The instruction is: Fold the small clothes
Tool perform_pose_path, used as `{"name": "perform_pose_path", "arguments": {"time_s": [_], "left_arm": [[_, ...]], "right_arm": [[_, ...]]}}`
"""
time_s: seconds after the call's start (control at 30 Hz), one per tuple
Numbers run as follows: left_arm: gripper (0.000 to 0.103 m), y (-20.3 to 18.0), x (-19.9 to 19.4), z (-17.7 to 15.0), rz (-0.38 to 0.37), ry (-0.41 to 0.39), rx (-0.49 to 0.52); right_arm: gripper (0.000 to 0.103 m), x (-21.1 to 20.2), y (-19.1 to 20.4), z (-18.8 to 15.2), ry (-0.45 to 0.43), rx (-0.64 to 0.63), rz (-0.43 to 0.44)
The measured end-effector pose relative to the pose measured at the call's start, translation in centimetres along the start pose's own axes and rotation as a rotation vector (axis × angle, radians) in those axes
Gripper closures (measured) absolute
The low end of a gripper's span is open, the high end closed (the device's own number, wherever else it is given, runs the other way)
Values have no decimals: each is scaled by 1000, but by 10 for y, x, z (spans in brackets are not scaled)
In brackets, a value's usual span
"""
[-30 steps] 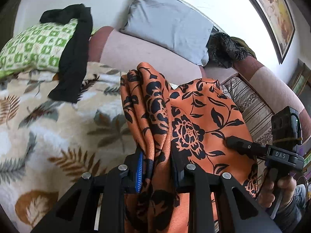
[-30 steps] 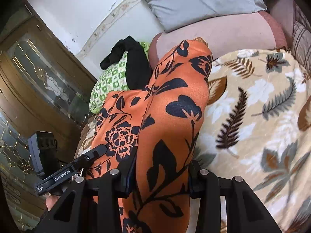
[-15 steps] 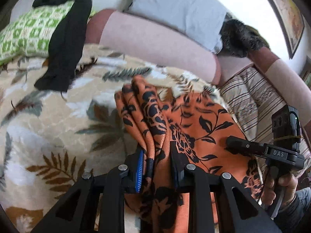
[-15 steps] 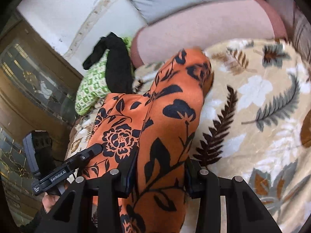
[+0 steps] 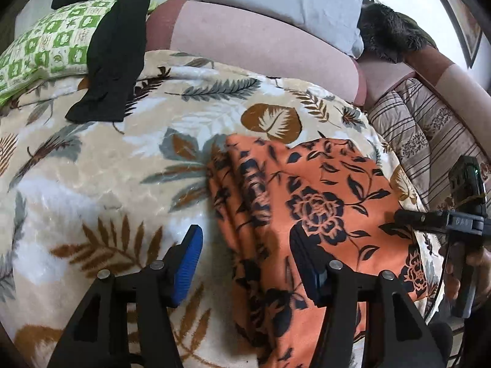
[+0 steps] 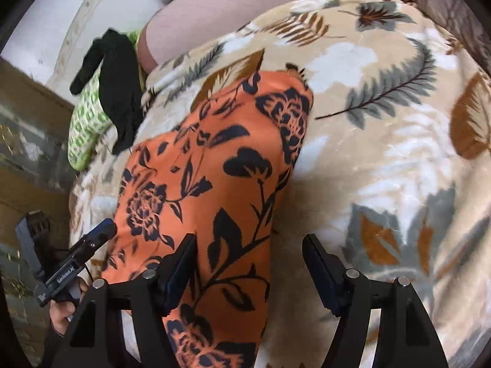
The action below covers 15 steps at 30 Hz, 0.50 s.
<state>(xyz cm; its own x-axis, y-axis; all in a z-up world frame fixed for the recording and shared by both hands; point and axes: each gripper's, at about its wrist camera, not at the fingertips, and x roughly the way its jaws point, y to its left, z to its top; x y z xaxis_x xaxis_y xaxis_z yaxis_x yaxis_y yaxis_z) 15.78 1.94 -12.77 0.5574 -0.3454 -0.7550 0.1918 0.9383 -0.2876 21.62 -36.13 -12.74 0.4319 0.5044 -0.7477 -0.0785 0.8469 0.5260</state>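
Note:
An orange garment with black flowers (image 5: 310,202) lies on the leaf-patterned blanket (image 5: 107,184), with bunched folds along its left side. My left gripper (image 5: 245,263) is open, its jaws spread either side of the garment's left folds near the front edge. In the right wrist view the garment (image 6: 208,178) lies lengthwise. My right gripper (image 6: 248,270) is open over the garment's right edge, holding nothing. The right gripper also shows in the left wrist view (image 5: 460,224), and the left gripper shows in the right wrist view (image 6: 73,263).
A black garment (image 5: 116,46) drapes over a green checked pillow (image 5: 46,46) at the back left. A grey pillow (image 5: 291,0) and a dark furry thing (image 5: 389,36) sit on the pink sofa back (image 5: 260,46). A striped cushion (image 5: 423,128) lies to the right.
Both grippers lowered the garment onto the blanket and opened, letting it go. It now lies flat instead of hanging from the jaws.

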Motion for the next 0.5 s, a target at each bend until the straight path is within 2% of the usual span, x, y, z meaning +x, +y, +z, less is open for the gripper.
{"name": "perform_pose_path", "arguments": {"time_s": [0.07, 0.13, 0.17, 0.23, 0.3, 0.33, 0.37, 0.4, 0.5], "left_arm": [[43, 3, 2, -2, -10, 11, -23], [43, 7, 7, -5, -36, 30, -39], [41, 8, 10, -7, -42, 35, -47], [29, 10, 23, -9, -73, 61, -79], [27, 9, 41, -10, -111, 127, -107], [29, 9, 51, -11, -132, 165, -118], [36, 9, 56, -13, -183, 179, -130], [54, 10, 56, -15, -226, 174, -139], [63, 16, 41, -18, -258, 118, -167]], "right_arm": [[23, -4, 5, 6, -32, -19, -7], [21, 0, 10, 13, -27, -39, -45], [20, 7, 12, 17, -7, -48, -72], [20, 27, 14, 21, 69, -56, -105], [20, 48, 13, 22, 145, -38, -108], [25, 55, 14, 23, 166, -20, -77], [58, 57, 19, 25, 170, -16, -31], [62, 53, 29, 27, 157, -41, -37], [67, 29, 71, 32, 101, -127, 27]]}}
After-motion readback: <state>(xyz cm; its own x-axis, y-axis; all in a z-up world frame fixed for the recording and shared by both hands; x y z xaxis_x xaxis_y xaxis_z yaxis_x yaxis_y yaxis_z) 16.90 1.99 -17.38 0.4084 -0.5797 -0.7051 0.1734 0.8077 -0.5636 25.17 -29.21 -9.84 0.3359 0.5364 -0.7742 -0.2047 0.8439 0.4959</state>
